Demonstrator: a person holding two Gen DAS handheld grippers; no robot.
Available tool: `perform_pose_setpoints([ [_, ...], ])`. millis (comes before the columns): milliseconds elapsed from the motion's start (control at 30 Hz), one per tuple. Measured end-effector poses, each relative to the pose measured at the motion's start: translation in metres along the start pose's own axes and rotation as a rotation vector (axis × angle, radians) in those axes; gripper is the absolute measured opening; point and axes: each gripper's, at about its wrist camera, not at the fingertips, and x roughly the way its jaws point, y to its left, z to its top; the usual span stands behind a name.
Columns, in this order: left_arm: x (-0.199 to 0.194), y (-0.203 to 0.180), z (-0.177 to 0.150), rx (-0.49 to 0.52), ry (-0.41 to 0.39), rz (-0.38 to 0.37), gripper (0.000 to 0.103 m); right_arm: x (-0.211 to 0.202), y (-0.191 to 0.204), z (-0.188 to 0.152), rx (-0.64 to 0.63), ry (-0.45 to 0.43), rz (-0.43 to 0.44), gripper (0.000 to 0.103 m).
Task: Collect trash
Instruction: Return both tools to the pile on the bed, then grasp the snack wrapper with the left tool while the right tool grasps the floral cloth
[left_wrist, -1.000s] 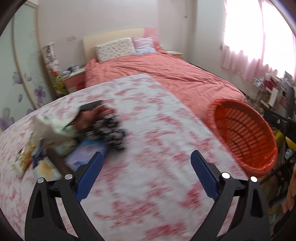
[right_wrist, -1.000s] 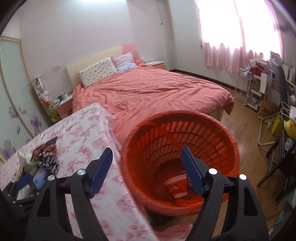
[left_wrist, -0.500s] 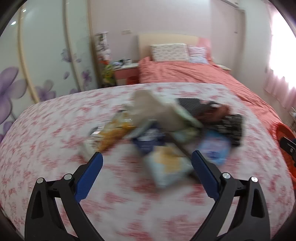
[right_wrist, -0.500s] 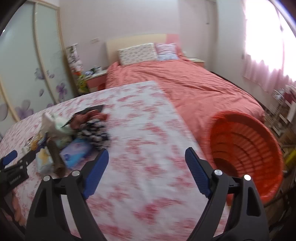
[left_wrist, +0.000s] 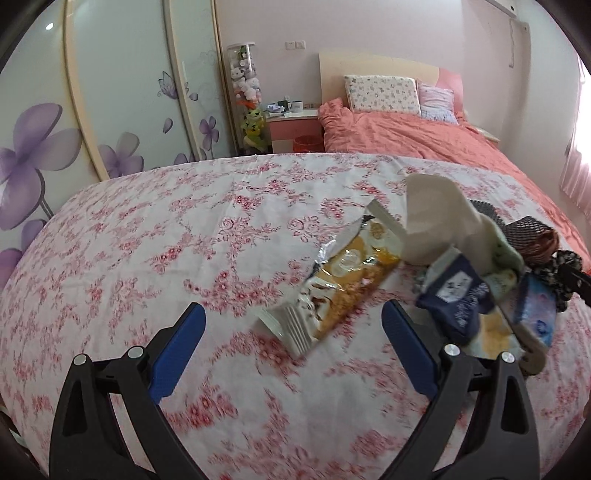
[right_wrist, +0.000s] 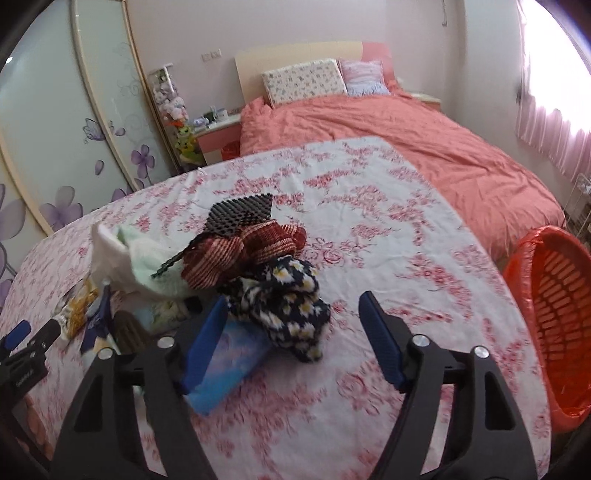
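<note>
We hover both empty, open grippers, left gripper (left_wrist: 291, 325) and just-narrowing right gripper (right_wrist: 291, 332), over the pile; next: close on the snack wrapper (left_wrist: 343, 273) on the floral tablecloth (left_wrist: 147, 251), carry to the orange basket (right_wrist: 554, 317).

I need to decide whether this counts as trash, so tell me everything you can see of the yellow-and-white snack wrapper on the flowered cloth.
The snack wrapper is a long, shiny packet, white at its crimped near end, with a golden-yellow printed middle and silvery crinkled edges. It lies flat on the flowered cloth, running diagonally away to the right. Its far end looks torn open and touches the white crumpled paper at the edge of the pile. The open left claw hangs just in front of it, not touching. The print is too blurred to read.
</note>
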Motion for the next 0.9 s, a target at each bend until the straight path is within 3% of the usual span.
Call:
perform_pose_setpoints([
  [133, 0.010, -0.001, 0.000, 0.019, 0.018, -0.029, 0.095, 0.016, 0.000, 0.003, 0.020, 0.043, -0.002, 0.054],
  [200, 0.016, -0.005, 0.003, 0.026, 0.029, -0.042, 0.095, 0.020, 0.000, 0.001, 0.019, 0.056, -0.002, 0.039],
  [300, 0.026, -0.008, 0.004, 0.025, 0.056, -0.058, 0.095, 0.018, -0.001, -0.001, -0.001, 0.058, -0.008, 0.024],
  [500, 0.034, -0.016, 0.003, 0.032, 0.085, -0.078, 0.095, 0.006, -0.016, -0.005, 0.018, 0.032, -0.029, 0.017],
  [667, 0.039, -0.022, 0.005, 0.047, 0.090, -0.092, 0.094, -0.010, -0.036, -0.005, 0.043, -0.019, -0.119, 0.017],
  [900, 0.051, -0.022, 0.008, 0.021, 0.141, -0.126, 0.077, -0.007, -0.051, -0.011, 0.058, -0.002, -0.155, 0.017],
])
